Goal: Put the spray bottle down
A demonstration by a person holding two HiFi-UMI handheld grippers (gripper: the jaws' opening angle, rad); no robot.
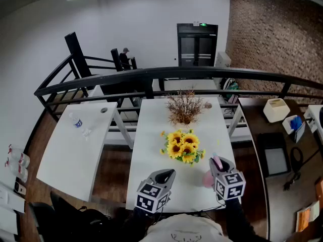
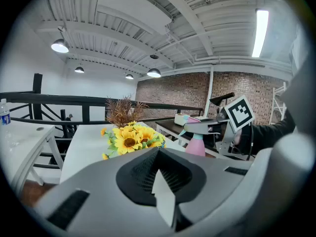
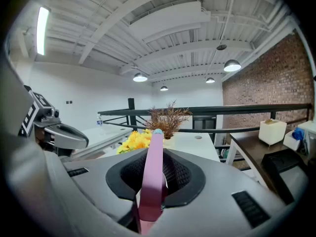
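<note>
The right gripper (image 1: 221, 168), jaws clamped on the upright pink spray bottle (image 1: 208, 179), holds it over the white table's (image 1: 151, 130) near right corner.

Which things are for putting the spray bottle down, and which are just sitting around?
For the job: spray bottle, right gripper holding it, white table in front.
Just lying about: sunflowers, dried plant, water bottle on the side table, left gripper.

My left gripper (image 1: 162, 175): jaws together, nothing between them. My right gripper (image 1: 218, 164): level beside it, tilted slightly down, jaws clamped on the bottle (image 1: 208, 178).
</note>
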